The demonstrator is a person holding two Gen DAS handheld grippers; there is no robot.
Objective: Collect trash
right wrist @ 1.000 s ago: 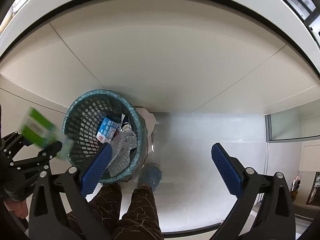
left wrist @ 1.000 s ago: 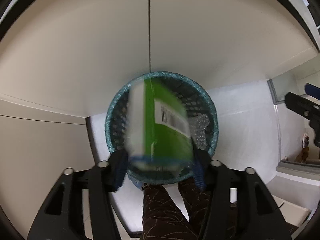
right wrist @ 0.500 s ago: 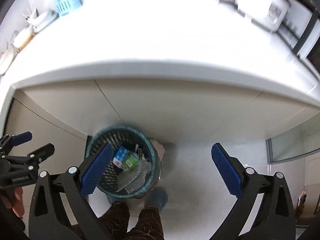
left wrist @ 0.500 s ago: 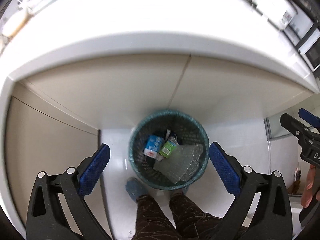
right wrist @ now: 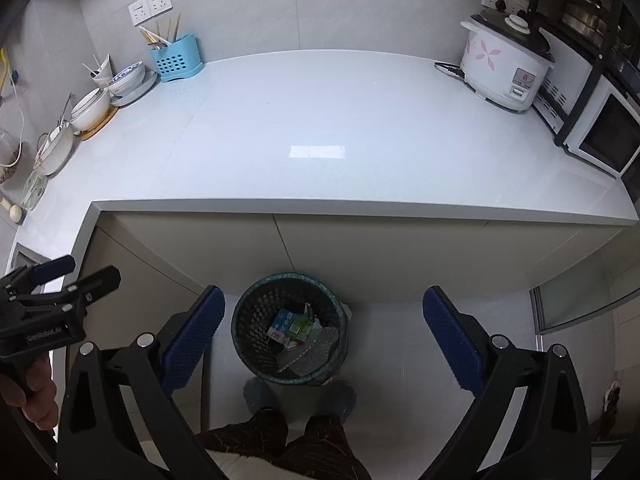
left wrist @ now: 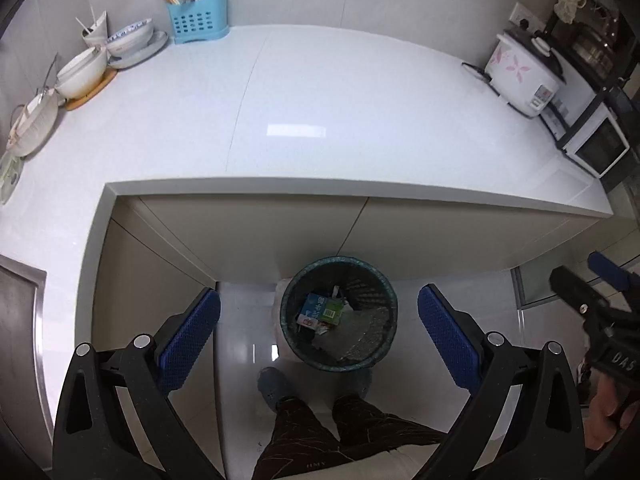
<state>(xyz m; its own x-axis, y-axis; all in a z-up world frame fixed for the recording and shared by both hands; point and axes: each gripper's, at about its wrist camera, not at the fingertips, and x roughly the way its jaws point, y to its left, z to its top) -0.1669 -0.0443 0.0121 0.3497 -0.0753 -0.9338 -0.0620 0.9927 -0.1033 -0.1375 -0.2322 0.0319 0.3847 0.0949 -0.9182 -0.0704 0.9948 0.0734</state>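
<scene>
A dark mesh waste basket [left wrist: 376, 280] [right wrist: 248, 312] stands on the floor below the counter edge. Inside it lie a green carton [left wrist: 331, 312] [right wrist: 300, 328], a blue-and-white carton [left wrist: 312, 309] [right wrist: 282, 324] and crumpled clear plastic [left wrist: 362, 332] [right wrist: 316, 344]. My left gripper [left wrist: 319, 336] hangs high above the basket, open, with nothing between its blue pads [left wrist: 188, 338]. My right gripper [right wrist: 323, 338] is also open and empty, high over the basket. Each gripper shows at the edge of the other's view: the right one [left wrist: 592, 280], the left one [right wrist: 68, 276].
A white countertop [left wrist: 320, 120] [right wrist: 320, 132] spreads ahead. On it stand bowls and plates [left wrist: 120, 46] at the left, a blue utensil holder [left wrist: 196, 16], and a rice cooker [left wrist: 520, 72] [right wrist: 500, 64] beside a microwave [right wrist: 604, 136] at the right. A person's legs [left wrist: 320, 432] stand by the basket.
The left gripper let the green carton go and it dropped into the basket. Both grippers rose well above the counter, so the countertop has come into view.
</scene>
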